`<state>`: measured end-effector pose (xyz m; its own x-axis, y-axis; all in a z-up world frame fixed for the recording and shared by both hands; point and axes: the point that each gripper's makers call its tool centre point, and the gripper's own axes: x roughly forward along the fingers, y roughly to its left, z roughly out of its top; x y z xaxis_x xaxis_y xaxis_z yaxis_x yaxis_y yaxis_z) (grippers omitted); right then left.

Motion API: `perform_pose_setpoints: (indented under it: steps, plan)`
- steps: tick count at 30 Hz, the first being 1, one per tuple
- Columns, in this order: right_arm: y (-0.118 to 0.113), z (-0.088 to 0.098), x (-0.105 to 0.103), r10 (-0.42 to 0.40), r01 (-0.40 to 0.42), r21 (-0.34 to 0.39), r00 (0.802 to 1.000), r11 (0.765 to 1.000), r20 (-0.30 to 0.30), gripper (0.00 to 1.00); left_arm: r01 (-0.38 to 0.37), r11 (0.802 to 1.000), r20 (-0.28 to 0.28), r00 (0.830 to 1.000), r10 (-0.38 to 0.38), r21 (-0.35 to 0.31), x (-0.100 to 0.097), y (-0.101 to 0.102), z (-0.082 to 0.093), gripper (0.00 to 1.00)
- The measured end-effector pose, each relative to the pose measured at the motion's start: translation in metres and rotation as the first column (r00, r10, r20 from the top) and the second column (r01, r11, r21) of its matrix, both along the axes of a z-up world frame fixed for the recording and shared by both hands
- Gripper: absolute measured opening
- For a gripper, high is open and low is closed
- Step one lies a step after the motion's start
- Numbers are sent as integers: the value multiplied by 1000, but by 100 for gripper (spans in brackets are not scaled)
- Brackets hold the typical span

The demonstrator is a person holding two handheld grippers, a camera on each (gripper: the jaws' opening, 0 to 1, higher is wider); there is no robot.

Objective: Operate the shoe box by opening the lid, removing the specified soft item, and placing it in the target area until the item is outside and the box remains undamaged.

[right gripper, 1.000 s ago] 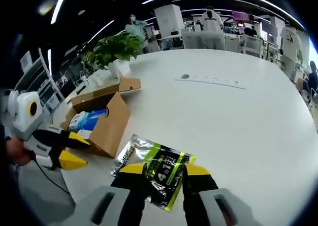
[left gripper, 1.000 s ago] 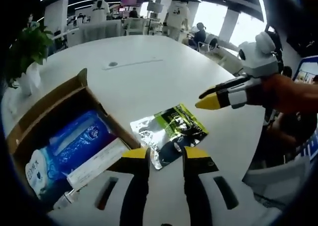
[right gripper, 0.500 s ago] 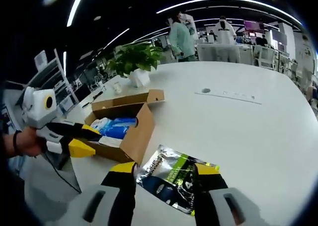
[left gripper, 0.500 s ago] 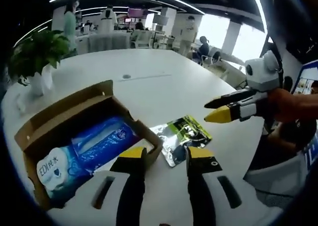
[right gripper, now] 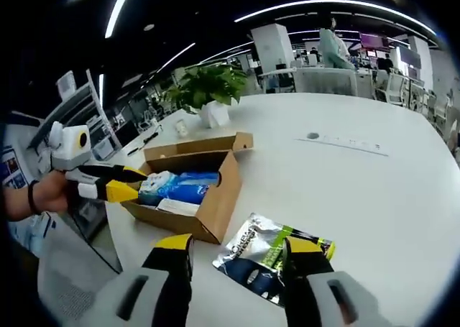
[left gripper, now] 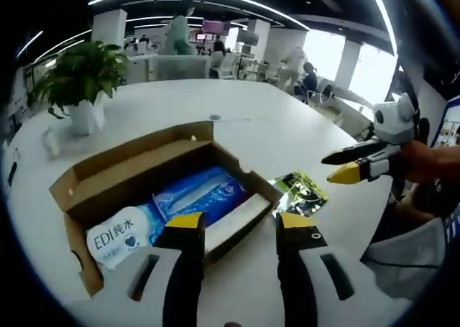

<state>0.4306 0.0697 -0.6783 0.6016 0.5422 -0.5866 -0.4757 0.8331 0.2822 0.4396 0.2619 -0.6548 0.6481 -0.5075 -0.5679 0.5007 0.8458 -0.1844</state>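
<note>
1. The left tool (left gripper: 233, 225) stands spread and empty, facing the open box (left gripper: 147, 180).
2. The right tool (right gripper: 237, 246) is spread too, holding nothing, above the foil pouch (right gripper: 272, 259).
3. The pouch lies flat on the table (right gripper: 374, 190), just beside the box, so it looks already out.
4. Drawing back should stay slow, clear of the cardboard flaps.
5. The white table carries a potted plant (left gripper: 83, 83); an open office lies behind.

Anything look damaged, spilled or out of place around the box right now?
Nothing stands out. The brown cardboard shoe box sits open on the white table, walls intact, with the blue-and-white soft packs inside. The silver-and-green foil pouch lies flat on the table beside it, apparently unspilled.
</note>
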Motion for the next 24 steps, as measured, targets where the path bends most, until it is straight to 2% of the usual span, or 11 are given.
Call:
perform_pose_setpoints:
  steps: [5,15,24]
  plan:
    - [5,3,0,6,-6,8,1000,1000,10,49,-42,999,5,999,42,-15,2,26,2,42]
    - [30,8,-6,47,-47,19,999,999,21,52,-79,997,22,997,79,-8,-3,67,6,47]
    - [45,13,-10,93,-93,18,995,995,29,56,-85,996,28,996,85,18,-17,91,7,51]
